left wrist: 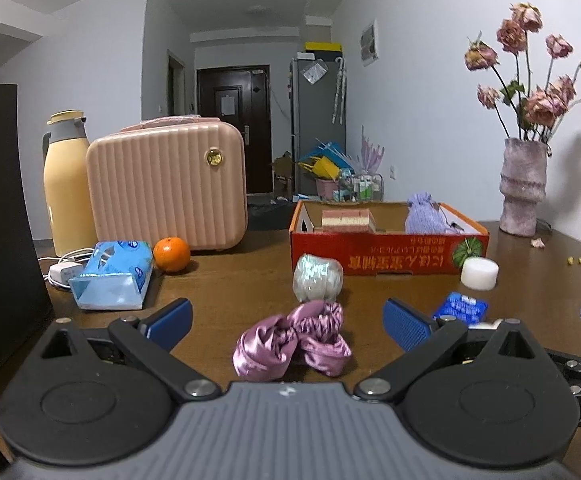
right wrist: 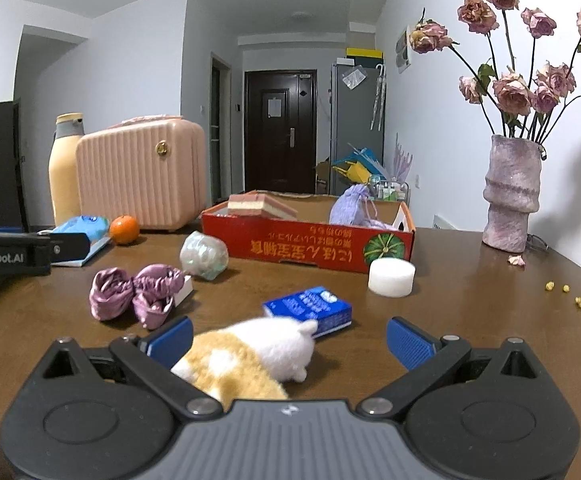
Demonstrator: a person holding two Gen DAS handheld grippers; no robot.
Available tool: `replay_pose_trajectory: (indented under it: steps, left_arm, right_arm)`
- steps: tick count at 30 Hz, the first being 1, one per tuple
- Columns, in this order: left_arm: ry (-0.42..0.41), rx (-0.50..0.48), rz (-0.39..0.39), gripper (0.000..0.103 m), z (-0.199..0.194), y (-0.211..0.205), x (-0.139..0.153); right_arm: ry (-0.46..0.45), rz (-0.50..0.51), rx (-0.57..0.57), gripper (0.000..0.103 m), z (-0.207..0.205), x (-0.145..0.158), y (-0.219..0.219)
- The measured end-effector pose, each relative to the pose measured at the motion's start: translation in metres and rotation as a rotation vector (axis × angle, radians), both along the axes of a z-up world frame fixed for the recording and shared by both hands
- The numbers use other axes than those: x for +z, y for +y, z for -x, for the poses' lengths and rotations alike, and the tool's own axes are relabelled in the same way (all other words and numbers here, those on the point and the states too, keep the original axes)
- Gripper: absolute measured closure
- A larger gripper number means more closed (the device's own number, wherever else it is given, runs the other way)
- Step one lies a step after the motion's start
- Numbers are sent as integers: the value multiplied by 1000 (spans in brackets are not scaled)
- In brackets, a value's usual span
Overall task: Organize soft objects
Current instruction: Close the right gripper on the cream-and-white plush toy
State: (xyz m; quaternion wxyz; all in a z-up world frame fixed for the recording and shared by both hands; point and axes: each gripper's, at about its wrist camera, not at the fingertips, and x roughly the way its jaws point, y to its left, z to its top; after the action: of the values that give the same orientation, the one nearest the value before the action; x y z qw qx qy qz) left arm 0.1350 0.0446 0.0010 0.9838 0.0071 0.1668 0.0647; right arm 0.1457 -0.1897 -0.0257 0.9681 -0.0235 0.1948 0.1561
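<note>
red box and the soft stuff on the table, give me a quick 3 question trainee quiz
1. True or false: the left gripper is shut on the purple satin cloth.
2. Which soft item lies between the right gripper's open fingers? A) plush toy B) purple satin cloth C) shiny ball
3. Name the two things already inside the red box.

Key
1. False: its fingers are open, with the cloth between them on the table.
2. A
3. The layered sponge and the lavender pouch.
</note>
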Motion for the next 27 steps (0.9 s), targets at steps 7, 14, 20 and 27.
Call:
replay_pose_trajectory:
  steps: [7, 14, 20, 27]
  left_arm:
    - [32, -14, 0, 0, 4, 7, -7]
    - [43, -16, -2, 0, 5, 13, -9]
    - [46, -1, 9, 0, 5, 22, -9]
    - [57, -1, 17, 0, 4, 25, -10]
  right_arm:
    - [43, 42, 19, 0, 13, -10, 16]
    - [115, 46, 21, 0, 5, -17, 32]
    - [190, 92, 51, 0, -14, -27, 46]
    - [241, 124, 89, 0, -36, -35, 57]
